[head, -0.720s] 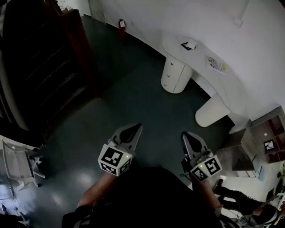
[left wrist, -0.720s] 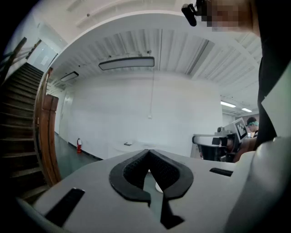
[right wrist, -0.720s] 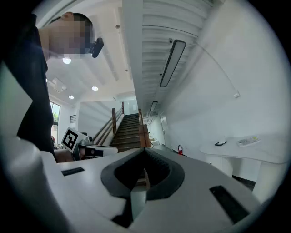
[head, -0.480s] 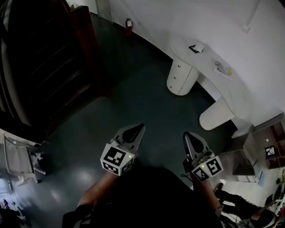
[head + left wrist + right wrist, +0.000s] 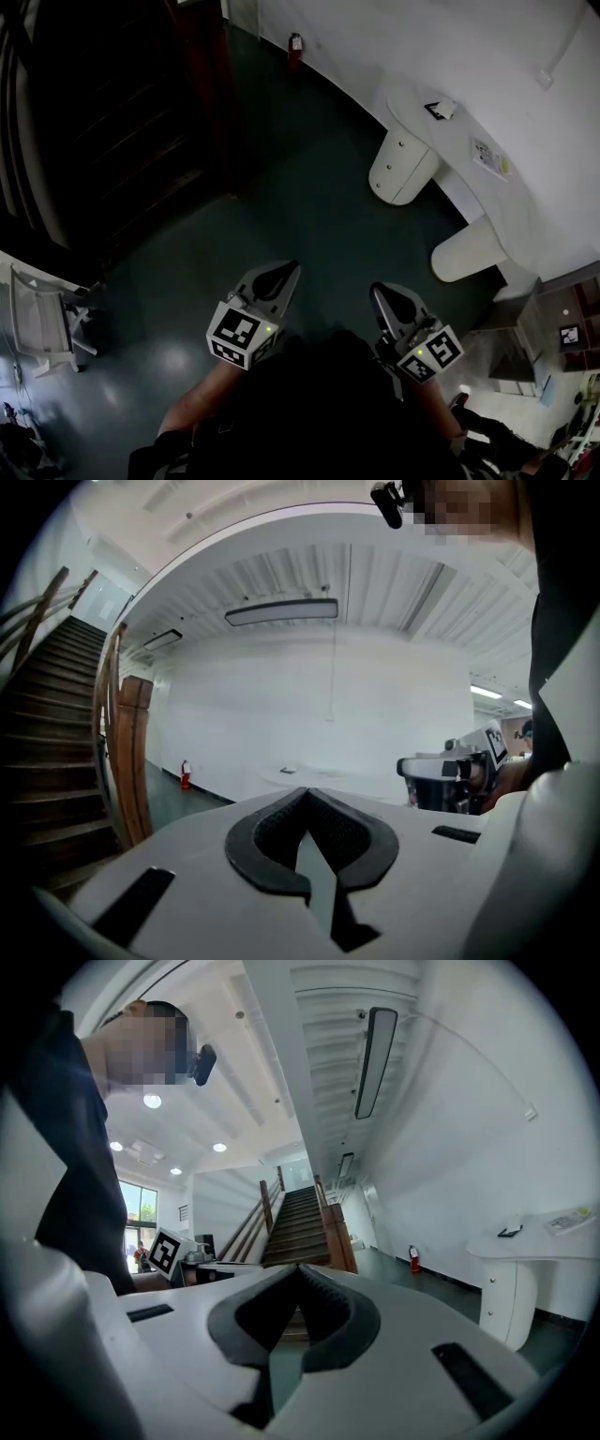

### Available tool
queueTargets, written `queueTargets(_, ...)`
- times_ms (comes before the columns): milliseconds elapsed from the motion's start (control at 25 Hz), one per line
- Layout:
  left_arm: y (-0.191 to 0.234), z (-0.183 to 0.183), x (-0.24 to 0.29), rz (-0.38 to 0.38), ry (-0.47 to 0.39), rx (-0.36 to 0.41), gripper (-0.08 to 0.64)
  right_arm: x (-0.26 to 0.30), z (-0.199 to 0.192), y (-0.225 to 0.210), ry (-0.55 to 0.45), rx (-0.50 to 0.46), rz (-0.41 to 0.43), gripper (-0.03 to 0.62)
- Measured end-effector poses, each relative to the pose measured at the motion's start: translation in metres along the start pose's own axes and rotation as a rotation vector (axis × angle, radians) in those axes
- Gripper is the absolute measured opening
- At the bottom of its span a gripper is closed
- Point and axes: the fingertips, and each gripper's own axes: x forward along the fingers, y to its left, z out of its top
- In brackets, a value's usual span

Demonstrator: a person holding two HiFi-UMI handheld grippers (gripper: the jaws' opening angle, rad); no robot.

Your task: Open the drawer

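Far right, the white cylindrical drawer pedestal point(image 5: 403, 171) has drifted rightward in view. Left gripper point(image 5: 279, 276) and right gripper point(image 5: 390, 300) hang well apart from it, jaws together and empty, so the approach is barely begun.

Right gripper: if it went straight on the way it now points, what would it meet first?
Nothing close. The right gripper, jaws together and empty, points across the floor at the wooden staircase. That would probably be first in its line, though how far off it stands is unclear.
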Motion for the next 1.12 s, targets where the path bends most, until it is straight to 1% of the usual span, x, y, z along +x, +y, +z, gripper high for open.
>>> queueTargets(80, 0.006, -0.004, 0.004, -0.002, 0.006, -0.008, 0.012, 0.009, -0.004, 0.0, 0.006, 0.014, 0.026, 0.015)
queueTargets(160, 0.011, -0.007, 0.013, -0.002, 0.016, -0.01, 0.012, 0.015, -0.005, -0.009, 0.004, 0.027, 0.034, 0.015)
queueTargets(320, 0.023, -0.005, 0.047, 0.012, 0.034, -0.013, 0.012, 0.025, -0.003, -0.048, 0.003, 0.052, 0.036, 0.017)
queueTargets(440, 0.033, 0.002, 0.083, 0.012, 0.043, -0.011, 0.012, 0.038, 0.001, -0.088, -0.005, 0.052, 0.041, 0.017)
queueTargets(600, 0.058, 0.017, 0.135, 0.032, 0.064, 0.0, 0.011, 0.063, 0.014, -0.149, -0.022, 0.059, 0.037, 0.017)
queueTargets(800, 0.088, 0.05, 0.213, 0.04, 0.078, 0.028, 0.011, 0.086, 0.037, -0.231, -0.034, 0.078, 0.03, 0.017)
queueTargets(960, 0.106, 0.067, 0.27, 0.065, 0.065, 0.011, 0.012, 0.094, 0.047, -0.291, -0.018, 0.077, 0.027, 0.017)
queueTargets(1120, 0.109, 0.071, 0.321, 0.053, 0.066, 0.001, 0.012, 0.095, 0.055, -0.341, -0.013, 0.079, 0.015, 0.017)
